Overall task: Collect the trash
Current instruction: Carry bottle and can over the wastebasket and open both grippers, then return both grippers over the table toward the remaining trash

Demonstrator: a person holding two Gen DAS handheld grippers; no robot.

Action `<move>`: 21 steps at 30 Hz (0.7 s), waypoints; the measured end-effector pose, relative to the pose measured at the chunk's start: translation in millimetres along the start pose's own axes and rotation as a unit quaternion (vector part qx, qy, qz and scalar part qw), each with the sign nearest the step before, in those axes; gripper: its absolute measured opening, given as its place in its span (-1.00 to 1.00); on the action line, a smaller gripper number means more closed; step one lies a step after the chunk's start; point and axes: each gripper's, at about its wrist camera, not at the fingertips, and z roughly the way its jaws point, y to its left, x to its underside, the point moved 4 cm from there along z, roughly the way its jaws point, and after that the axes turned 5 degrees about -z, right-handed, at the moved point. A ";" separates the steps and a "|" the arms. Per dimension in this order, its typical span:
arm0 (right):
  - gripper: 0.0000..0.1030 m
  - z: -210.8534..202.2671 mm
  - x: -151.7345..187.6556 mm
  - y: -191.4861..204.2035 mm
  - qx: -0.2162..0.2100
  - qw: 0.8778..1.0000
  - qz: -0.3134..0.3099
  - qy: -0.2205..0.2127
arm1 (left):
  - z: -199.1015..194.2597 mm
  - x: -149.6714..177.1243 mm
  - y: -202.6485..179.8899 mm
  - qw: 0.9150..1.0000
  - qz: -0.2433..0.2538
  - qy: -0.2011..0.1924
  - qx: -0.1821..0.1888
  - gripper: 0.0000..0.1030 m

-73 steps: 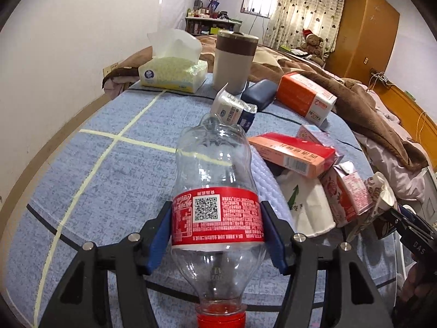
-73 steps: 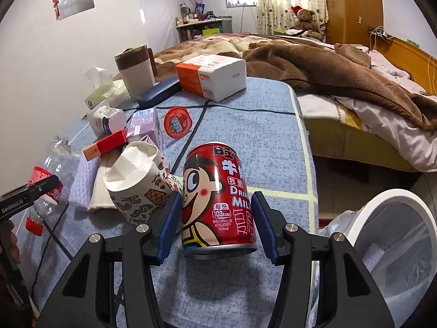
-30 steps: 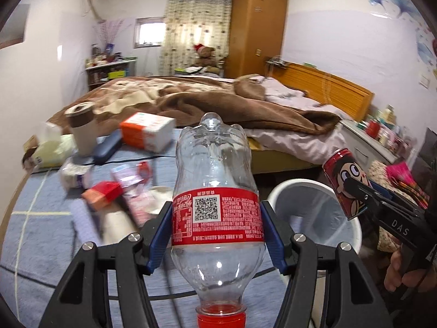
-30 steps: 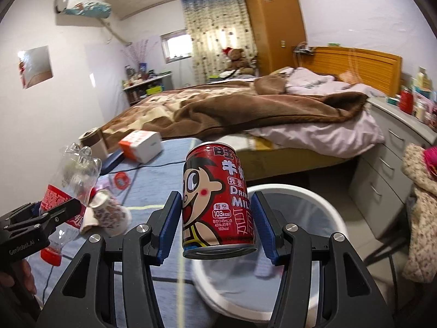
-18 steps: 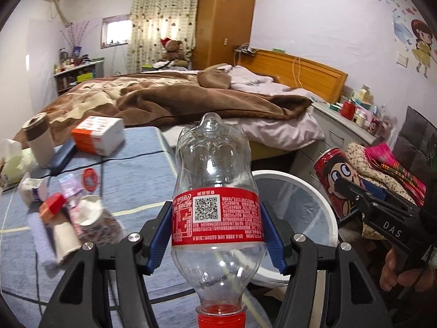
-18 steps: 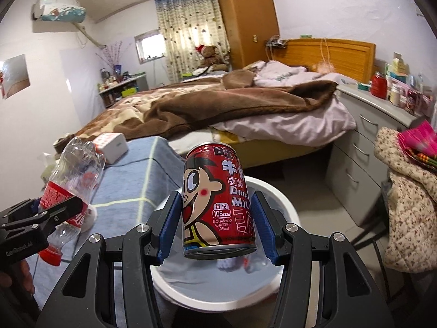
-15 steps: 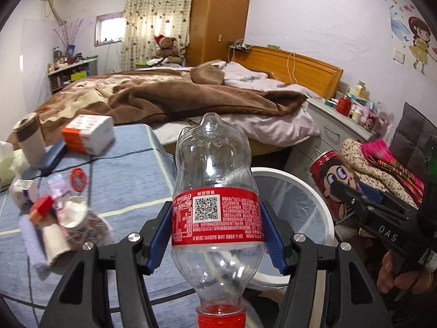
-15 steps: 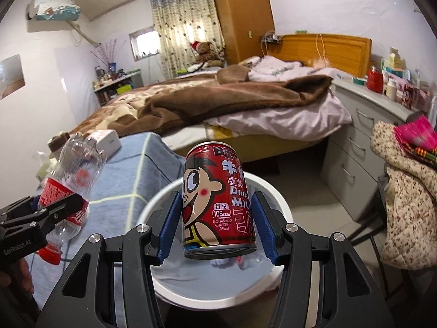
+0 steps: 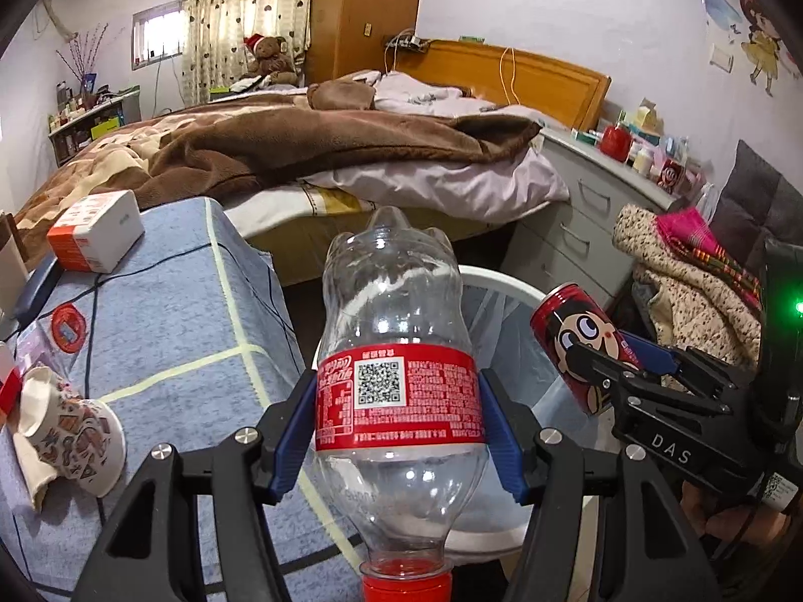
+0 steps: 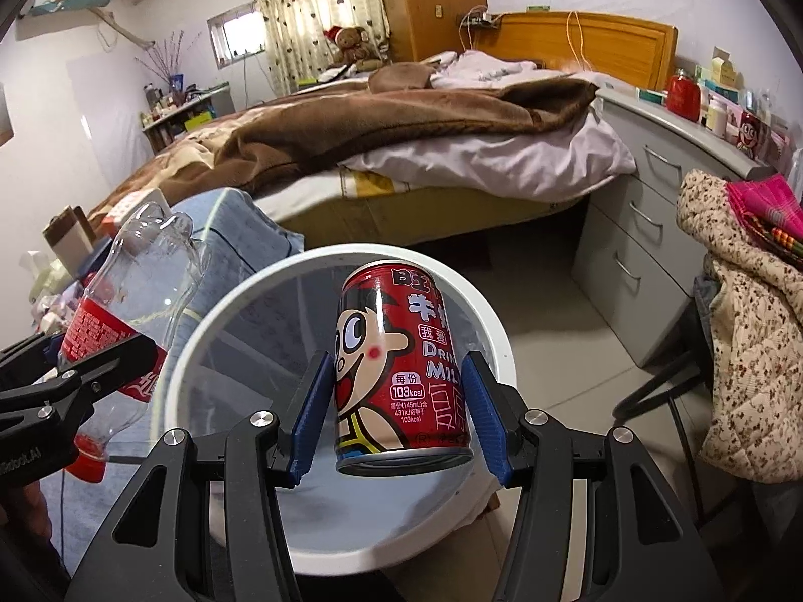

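My left gripper is shut on an empty clear plastic bottle with a red label, cap towards the camera, held beside the bin; the bottle shows at the left of the right wrist view. My right gripper is shut on a red milk drink can with a cartoon face, held over the white round trash bin lined with a clear bag. The can and bin rim show in the left wrist view too.
A blue-covered table at left holds a crumpled paper cup, an orange-white box and a red lid. A bed with a brown blanket lies behind. Grey drawers and a chair with clothes stand at right.
Both grippers have swung from the table to the bin, keeping their loads. The can is now over the bin opening and the bottle is closer to the bin's rim.
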 end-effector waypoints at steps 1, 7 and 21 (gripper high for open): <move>0.06 2.0 0.3 -0.3 0.002 1.000 -0.002 0.003 | 1.8 0.0 0.8 1.000 -0.001 0.002 0.004 0.25; 0.06 12.1 2.6 2.2 0.010 1.000 -0.013 0.024 | 5.4 -1.7 5.1 1.000 -0.013 0.003 0.015 0.27; 0.34 -7.0 -10.1 8.1 0.005 1.000 -0.004 -0.015 | -20.3 -6.9 24.6 0.999 -0.037 -0.029 0.007 0.48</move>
